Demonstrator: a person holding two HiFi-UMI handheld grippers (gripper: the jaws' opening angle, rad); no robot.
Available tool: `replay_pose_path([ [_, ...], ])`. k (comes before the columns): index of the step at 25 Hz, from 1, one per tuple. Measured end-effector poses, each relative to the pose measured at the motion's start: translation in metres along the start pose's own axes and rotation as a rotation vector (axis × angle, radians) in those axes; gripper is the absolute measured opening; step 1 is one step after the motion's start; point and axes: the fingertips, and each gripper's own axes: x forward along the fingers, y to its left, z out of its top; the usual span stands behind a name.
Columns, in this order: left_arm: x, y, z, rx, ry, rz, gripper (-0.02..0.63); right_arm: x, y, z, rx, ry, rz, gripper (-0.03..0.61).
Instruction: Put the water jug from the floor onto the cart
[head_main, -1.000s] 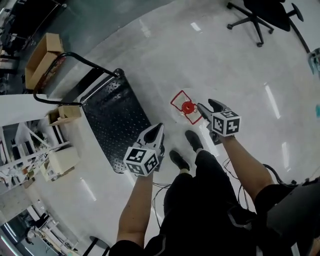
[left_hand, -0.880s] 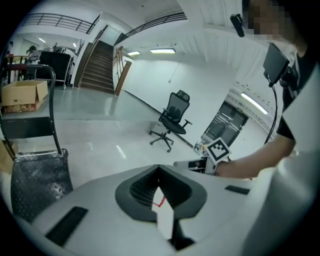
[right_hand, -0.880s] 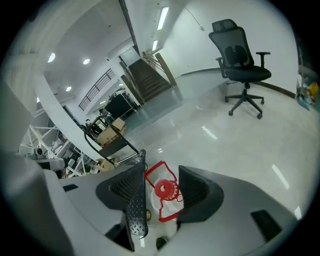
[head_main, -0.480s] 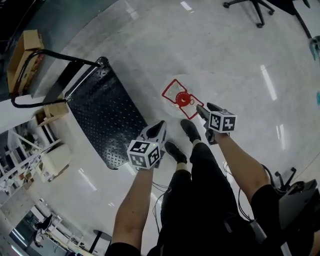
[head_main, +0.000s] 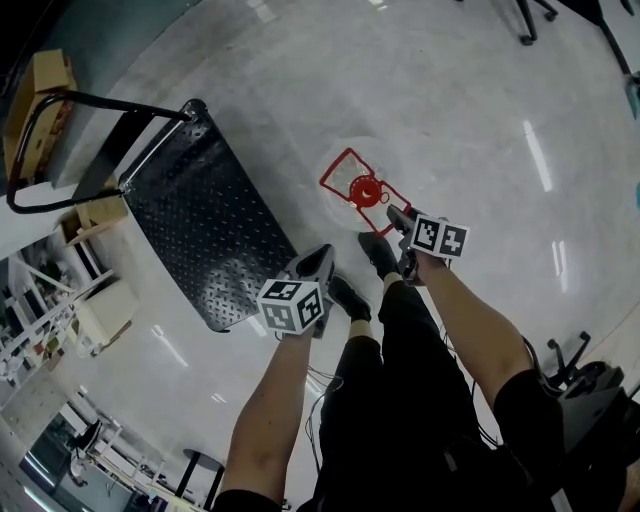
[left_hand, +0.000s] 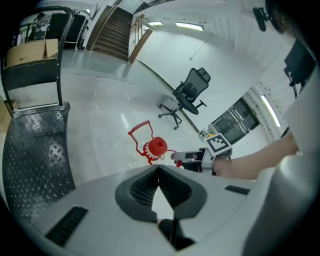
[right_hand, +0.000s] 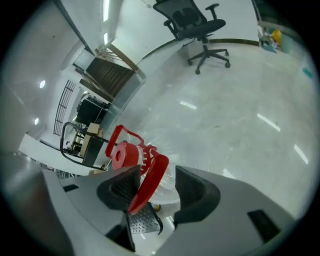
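Observation:
The water jug (head_main: 362, 189) is clear plastic with a red cap (right_hand: 121, 155) and a red carry handle (right_hand: 149, 183); it stands on the pale floor. My right gripper (head_main: 394, 214) is at the jug's near side, open, with one red handle strap between its jaws and resting against the left jaw. My left gripper (head_main: 319, 258) is shut on nothing, hovering by the near corner of the cart (head_main: 200, 225). From the left gripper view the jug (left_hand: 152, 146) sits ahead with the right gripper (left_hand: 192, 156) beside it.
The cart has a black studded deck and a tubular push handle (head_main: 55, 110) at its far end, left of the jug. Cardboard boxes (head_main: 42, 82) and shelving stand at the left. An office chair (right_hand: 192, 20) is farther off. The person's shoes (head_main: 378, 252) are just behind the jug.
My right gripper has moved forward to the jug, and the red handle strap now lies between its jaws. The left gripper stays shut near the cart's corner.

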Motion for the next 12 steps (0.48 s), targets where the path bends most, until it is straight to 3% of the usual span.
replay_pose_path([
  [3, -0.004, 0.003, -0.010, -0.010, 0.010, 0.009, -0.001, 0.006, 0.000, 0.001, 0.023, 0.000, 0.004, 0.133],
  [7, -0.015, 0.004, -0.008, -0.049, -0.033, 0.018, -0.001, 0.006, 0.000, 0.003, 0.077, 0.007, -0.001, 0.099],
  [12, -0.028, 0.001, 0.003, -0.063, -0.077, 0.019, -0.001, 0.003, 0.020, 0.023, 0.151, -0.034, 0.062, 0.071],
])
